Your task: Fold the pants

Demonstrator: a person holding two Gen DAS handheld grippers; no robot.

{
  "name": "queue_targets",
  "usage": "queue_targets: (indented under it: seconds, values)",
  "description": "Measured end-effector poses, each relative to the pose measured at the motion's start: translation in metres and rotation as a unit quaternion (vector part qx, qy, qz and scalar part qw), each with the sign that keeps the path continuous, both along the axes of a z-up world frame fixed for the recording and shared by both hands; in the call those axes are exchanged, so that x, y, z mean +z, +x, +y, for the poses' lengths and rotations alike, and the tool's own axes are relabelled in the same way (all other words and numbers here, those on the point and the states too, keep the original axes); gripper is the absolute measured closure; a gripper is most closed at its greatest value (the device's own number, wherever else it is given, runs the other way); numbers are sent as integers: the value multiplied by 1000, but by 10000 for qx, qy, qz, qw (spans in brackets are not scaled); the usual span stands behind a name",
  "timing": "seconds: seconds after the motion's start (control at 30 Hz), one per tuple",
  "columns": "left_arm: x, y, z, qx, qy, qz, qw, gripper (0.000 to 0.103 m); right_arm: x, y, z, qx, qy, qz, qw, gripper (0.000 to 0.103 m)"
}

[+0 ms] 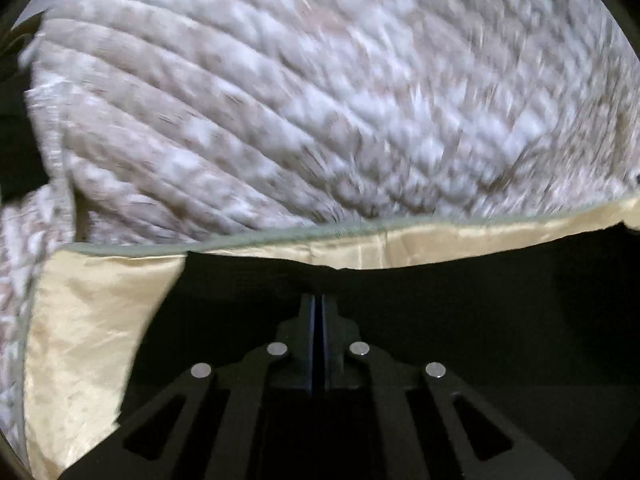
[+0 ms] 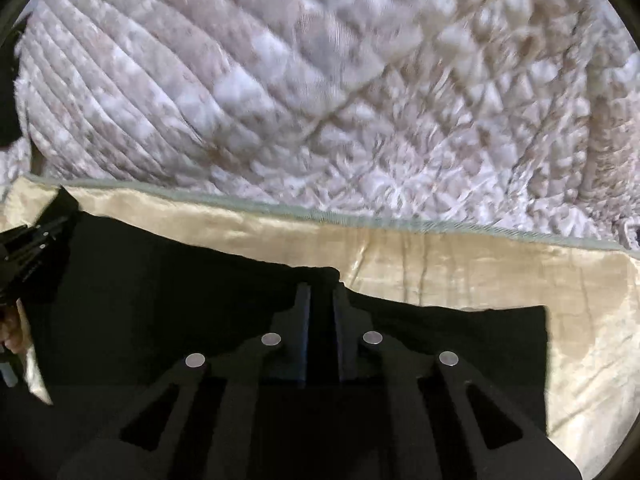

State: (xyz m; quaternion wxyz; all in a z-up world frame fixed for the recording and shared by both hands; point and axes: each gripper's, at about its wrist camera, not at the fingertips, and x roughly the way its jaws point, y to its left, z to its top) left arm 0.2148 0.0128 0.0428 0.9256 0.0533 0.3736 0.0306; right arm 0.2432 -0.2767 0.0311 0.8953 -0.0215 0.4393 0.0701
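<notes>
Both tongs pinched on the pants' far edge.
Left gripper (image 1: 319, 300) and right gripper (image 2: 321, 290) angle downward, jaws nearly closed on black pants (image 2: 160, 300) spread over a cream sheet (image 2: 440, 256); a quilt (image 1: 320, 100) lies beyond.

The pants (image 2: 160, 300) are plain black, without visible pattern. They lie on a pale gold, satin-sheen sheet (image 2: 440, 264) edged with grey-green piping (image 2: 360, 220). The quilt (image 1: 320, 100) beyond is white and beige, stitched in diamonds and parallel lines.
</notes>
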Motion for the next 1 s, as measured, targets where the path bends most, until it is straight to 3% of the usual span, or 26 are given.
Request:
queue_targets:
  seconds: [0.23,0.4,0.5,0.57,0.73,0.83,0.87,0.9,0.97,1.0]
  values:
    - [62,-94,22,14,-696,-720,9950,99,61,-87,-9,9,592,-706,9957,94]
    - [66,-180,26,34,-985,-844,9915,99,78,-179,-24,-129,1061,-961,9896,95]
    - [47,-227,27,73,-1084,-629,9921,99,68,-226,-27,-229,1231,-857,9884,95]
    - [24,-247,28,155,-1231,-264,9919,99,53,-256,-29,-344,1305,-682,9885,95]
    - [-24,-276,32,460,-1310,592,9885,99,-3,-295,-37,-710,1616,174,9842,95]
    - [-23,-294,42,597,-1630,567,9832,98,-21,-301,-38,-729,1683,508,9817,95]
    - [-21,-297,46,655,-1732,543,9812,93,-21,-305,-41,-752,1774,486,9801,95]
    - [-20,-299,49,701,-1817,515,9795,80,-20,-306,-45,-780,1931,469,9770,94]
    - [-17,-300,54,758,-1995,419,9761,54,-19,-308,-53,-870,2151,418,9718,85]
    - [-15,-296,55,768,-2067,375,9747,50,-18,-309,-56,-897,2279,379,9688,75]
